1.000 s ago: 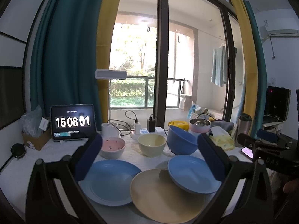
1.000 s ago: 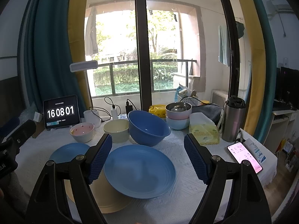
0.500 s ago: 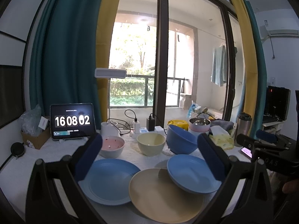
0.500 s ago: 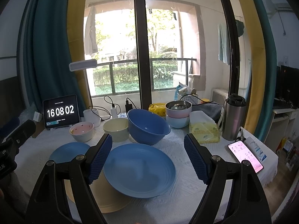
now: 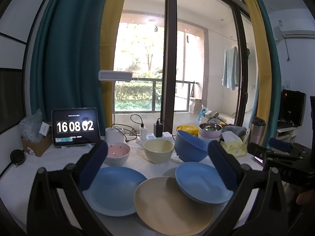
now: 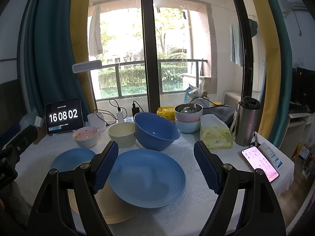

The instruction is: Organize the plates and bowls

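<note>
On the white tablecloth lie a blue plate [image 5: 116,188] at left, a tan plate [image 5: 167,206] in the middle, and a deeper blue plate [image 5: 198,182] [image 6: 147,177] resting partly on the tan one. Behind stand a pink bowl [image 5: 118,153] [image 6: 85,136], a cream bowl [image 5: 158,150] [image 6: 122,133] and a big blue bowl [image 5: 189,147] [image 6: 155,130], tilted. My left gripper [image 5: 157,167] is open and empty above the plates. My right gripper [image 6: 156,167] is open and empty over the deep blue plate.
A tablet clock [image 5: 74,127] stands at the back left. Chargers and cables [image 5: 149,131], stacked pastel bowls [image 6: 188,118], a tissue pack [image 6: 215,135], a steel tumbler [image 6: 247,122] and a phone [image 6: 259,163] crowd the back and right. The table edge is near the phone.
Both grippers stay open and almost still. The views have shifted only slightly; the dishes have not moved.
</note>
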Demonstrator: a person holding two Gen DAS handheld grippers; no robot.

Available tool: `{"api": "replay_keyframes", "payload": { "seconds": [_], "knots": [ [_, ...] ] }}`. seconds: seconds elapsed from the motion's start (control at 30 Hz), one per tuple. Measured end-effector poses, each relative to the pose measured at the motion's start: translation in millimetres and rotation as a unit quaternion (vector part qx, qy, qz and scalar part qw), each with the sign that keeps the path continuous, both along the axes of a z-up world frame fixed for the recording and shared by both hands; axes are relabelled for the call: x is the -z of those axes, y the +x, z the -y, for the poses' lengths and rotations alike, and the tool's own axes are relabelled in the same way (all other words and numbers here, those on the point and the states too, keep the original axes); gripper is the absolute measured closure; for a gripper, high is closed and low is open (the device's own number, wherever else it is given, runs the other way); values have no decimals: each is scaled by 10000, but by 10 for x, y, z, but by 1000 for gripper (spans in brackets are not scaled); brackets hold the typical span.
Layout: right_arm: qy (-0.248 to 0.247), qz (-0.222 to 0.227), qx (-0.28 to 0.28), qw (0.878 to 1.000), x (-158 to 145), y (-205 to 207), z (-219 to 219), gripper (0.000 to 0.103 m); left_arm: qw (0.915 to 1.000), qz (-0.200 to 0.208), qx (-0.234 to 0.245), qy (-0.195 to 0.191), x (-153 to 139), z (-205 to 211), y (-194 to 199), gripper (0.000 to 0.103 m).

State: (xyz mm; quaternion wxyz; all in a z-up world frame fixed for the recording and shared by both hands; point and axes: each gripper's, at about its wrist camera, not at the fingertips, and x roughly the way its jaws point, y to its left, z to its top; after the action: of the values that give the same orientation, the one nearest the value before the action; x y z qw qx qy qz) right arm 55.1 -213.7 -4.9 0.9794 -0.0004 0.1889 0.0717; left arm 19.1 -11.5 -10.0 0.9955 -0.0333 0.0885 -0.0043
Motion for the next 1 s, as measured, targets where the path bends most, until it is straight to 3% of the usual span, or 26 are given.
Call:
{"api": "replay_keyframes", "payload": {
  "seconds": [0.37, 0.83, 1.0],
  "knots": [
    [15, -225, 119, 9997, 190, 196, 137, 21, 9997, -218, 114, 64, 136, 143, 270, 1],
    [208, -948, 393, 9945, 757, 751, 520, 25, 9925, -1093, 476, 286, 633, 531, 976, 2],
    [328, -1272, 338, 9908, 972, 938, 561, 29, 9871, -1510, 491, 220, 814, 599, 1167, 16]
  ]
}}
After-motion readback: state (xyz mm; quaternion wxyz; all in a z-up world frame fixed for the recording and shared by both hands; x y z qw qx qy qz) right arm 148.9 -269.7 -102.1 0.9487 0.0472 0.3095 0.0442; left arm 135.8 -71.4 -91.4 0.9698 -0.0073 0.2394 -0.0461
